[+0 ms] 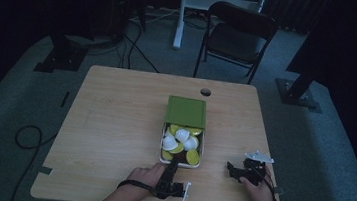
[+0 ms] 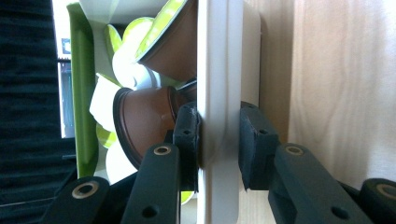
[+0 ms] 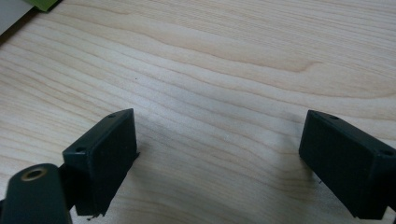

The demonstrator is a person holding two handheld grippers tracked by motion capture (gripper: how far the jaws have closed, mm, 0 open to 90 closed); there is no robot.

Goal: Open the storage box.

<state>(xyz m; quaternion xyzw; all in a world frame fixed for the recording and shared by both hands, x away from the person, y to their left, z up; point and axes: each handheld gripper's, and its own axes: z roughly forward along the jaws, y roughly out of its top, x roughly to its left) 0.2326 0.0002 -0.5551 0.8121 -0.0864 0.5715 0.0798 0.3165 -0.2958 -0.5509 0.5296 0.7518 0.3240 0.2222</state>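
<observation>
Left gripper [image 2: 218,144] is clamped on the near wall of the shallow white rectangular plastic box [image 2: 219,70]: one black pad [image 2: 187,135] inside, the other outside, both pressed flat on the wall. Just behind the inside pad sits a brown capsule with a lime-green foil lid [image 2: 144,123], touching or nearly so; more capsules, white and lime, piled beyond. Green lid [image 1: 186,112] covers the box's far half. Right gripper [image 3: 219,158] jaws spread wide, holding nothing, over bare light wood table [image 3: 224,60], well apart from the box.
</observation>
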